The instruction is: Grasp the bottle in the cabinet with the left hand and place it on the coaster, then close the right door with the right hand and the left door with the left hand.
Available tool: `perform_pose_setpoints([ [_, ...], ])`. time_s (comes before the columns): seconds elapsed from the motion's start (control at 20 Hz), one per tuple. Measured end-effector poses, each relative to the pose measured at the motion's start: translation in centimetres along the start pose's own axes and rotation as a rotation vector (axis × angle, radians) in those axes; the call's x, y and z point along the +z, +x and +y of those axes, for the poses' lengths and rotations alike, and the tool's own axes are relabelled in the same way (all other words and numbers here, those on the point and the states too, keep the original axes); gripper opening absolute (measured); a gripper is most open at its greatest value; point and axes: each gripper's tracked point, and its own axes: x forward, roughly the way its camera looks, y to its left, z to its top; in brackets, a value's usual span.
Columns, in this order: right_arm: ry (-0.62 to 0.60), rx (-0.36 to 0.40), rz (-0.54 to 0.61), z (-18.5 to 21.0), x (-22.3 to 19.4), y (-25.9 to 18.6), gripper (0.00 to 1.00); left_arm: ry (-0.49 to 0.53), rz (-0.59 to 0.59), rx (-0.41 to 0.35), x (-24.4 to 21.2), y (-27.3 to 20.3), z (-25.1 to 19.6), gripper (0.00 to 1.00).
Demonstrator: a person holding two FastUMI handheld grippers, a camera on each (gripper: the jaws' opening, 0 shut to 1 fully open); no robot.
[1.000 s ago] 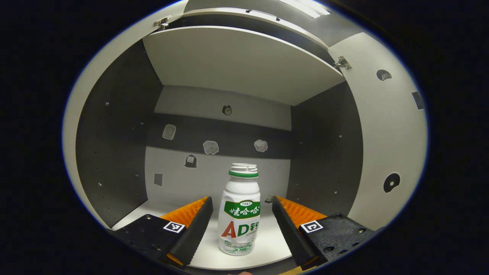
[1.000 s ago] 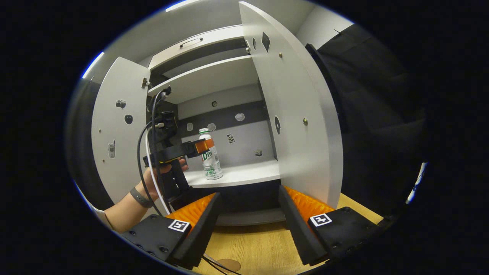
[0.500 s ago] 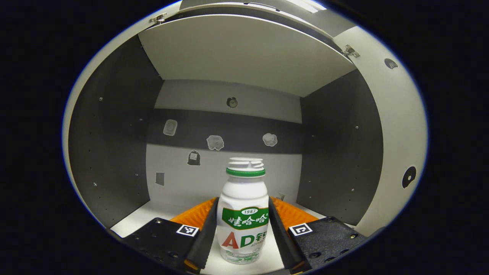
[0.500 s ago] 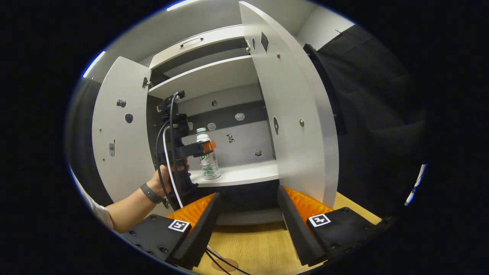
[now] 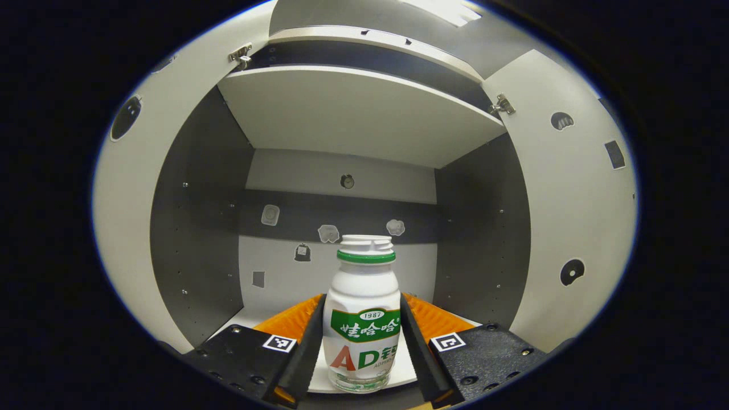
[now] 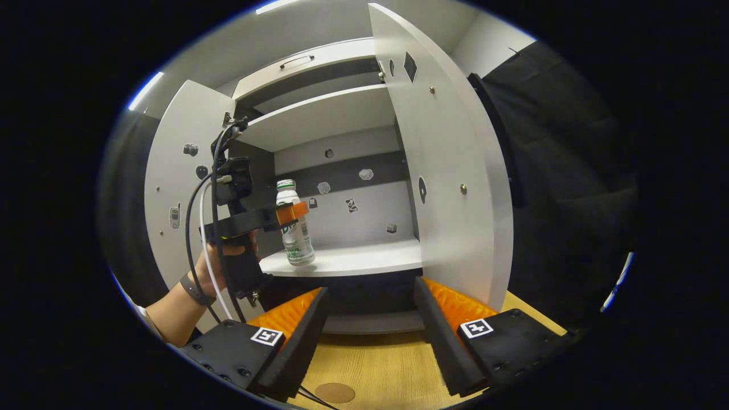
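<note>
Two fingers of your left gripper (image 5: 361, 347) press on the sides of the bottle (image 5: 361, 324), one on each flank at label height, so the jaws are closed on it. In the right gripper view you can see that gripper (image 6: 290, 212) held level in your left hand (image 6: 225, 250), forearm reaching up from the lower left, cables looping above the wrist. The bottle (image 6: 291, 225) stands upright in the grip at the front left edge of the cabinet shelf (image 6: 353, 259); whether its base touches the shelf or hangs just above it is hard to tell from either view.

Your right gripper (image 6: 369, 336) sits low in front of the cabinet (image 6: 319, 119), over the wooden table (image 6: 376, 370), its jaws wide apart with nothing between them. Both doors stand open: the left door (image 6: 176, 188) behind your left hand, the right door (image 6: 450, 171) swung out towards the camera.

The coaster (image 6: 335, 392) lies on the table near the bottom edge of the right gripper view, partly cut off there. The bottle's foot is cropped in the left gripper view, and the small stickers on the cabinet's back wall (image 5: 342, 267) are too small to make out.
</note>
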Motion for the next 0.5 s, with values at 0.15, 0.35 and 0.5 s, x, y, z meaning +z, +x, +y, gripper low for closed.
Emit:
perform_pose_setpoints([
  [0.15,0.001,0.020,-0.007,0.5,0.4,-0.6,0.97,0.009,-0.007,-0.009,0.5,-2.8,-0.4,0.73],
  [0.35,-0.006,0.028,-0.034,0.6,1.3,-1.4,0.97,0.014,-0.027,-0.037,-0.9,-7.5,-1.7,0.72],
  [0.5,-0.028,0.038,-0.060,0.9,2.0,-1.8,0.98,-0.002,-0.021,-0.095,-3.8,-11.1,-4.2,0.72],
])
